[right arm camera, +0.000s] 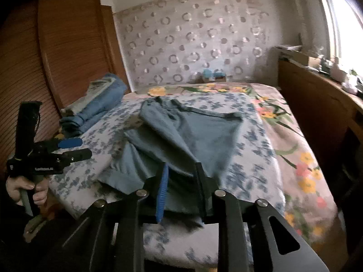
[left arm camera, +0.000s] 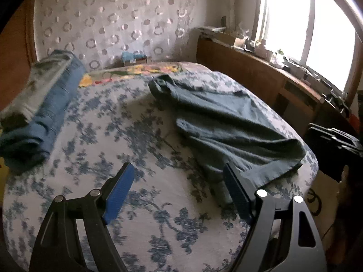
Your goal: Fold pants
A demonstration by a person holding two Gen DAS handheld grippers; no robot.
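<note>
Dark teal pants [left arm camera: 226, 122] lie crumpled on the blue-flowered sheet [left arm camera: 113, 136] of the bed, waistband toward the headboard, leg ends toward me. My left gripper [left arm camera: 179, 176] is open and empty above the sheet, just left of the leg hem. In the right wrist view the pants [right arm camera: 181, 131] run from the bed's middle to the near edge. My right gripper [right arm camera: 181, 172] has its jaws narrowed around the leg end, fabric between the fingers. The left gripper [right arm camera: 72, 147] shows at far left, held in a hand.
A folded blue towel stack [left arm camera: 43, 104] lies on the bed's left side, also in the right wrist view [right arm camera: 95, 104]. A wooden wardrobe [right arm camera: 56, 56] stands at left. A wooden counter with clutter [left arm camera: 272, 72] runs under the window. A flowered blanket [right arm camera: 295, 147] covers the bed's right side.
</note>
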